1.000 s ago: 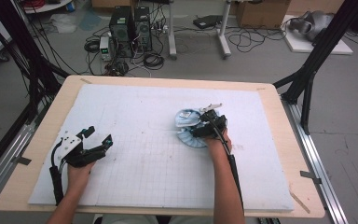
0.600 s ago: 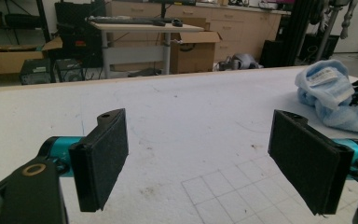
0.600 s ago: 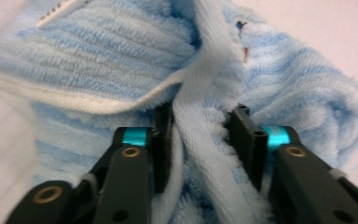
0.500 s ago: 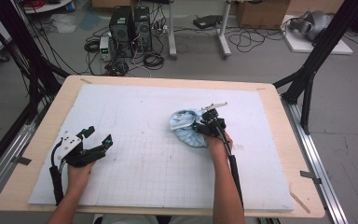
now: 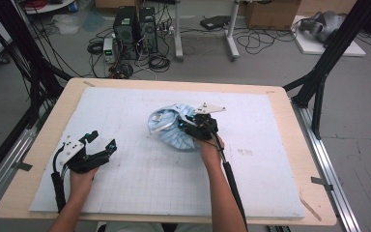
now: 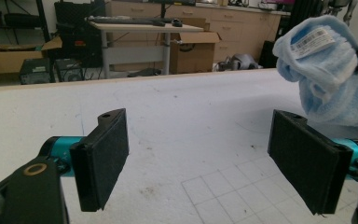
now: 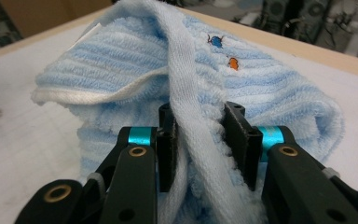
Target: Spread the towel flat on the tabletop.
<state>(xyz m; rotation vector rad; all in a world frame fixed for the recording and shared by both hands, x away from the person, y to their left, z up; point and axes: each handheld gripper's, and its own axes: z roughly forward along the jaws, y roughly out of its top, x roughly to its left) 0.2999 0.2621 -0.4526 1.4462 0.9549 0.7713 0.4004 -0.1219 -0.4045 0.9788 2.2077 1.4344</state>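
— Looking at the towel (image 5: 171,128) first: how does it appear?

— Pale blue terry cloth with ribbed rows of pile, bunched into a rounded heap near the middle of the desk (image 5: 280,193), a little toward the far edge. In the right gripper view a flat woven hem (image 7: 186,100) of lighter blue runs down over the heap, and two tiny embroidered marks, one blue and one orange, sit beside it.

— Any tag on it?

— Yes, a white label (image 6: 311,41) with a barcode shows on an upper fold in the left gripper view.

— What holds it?

— The right gripper (image 5: 189,126) has its fingers (image 7: 238,140) pressed together on the hem and the pile under it, at the heap's right side in the high view. Part of the cloth is raised off the white gridded mat (image 5: 140,179).

— And the other hand?

— The left gripper (image 5: 101,145) sits well apart from the towel, near the desk's left front, its fingers (image 6: 103,156) spread wide with nothing between them, low over the mat.

— Beyond the desk?

— Computer towers (image 5: 135,26) and loose cables on the floor.
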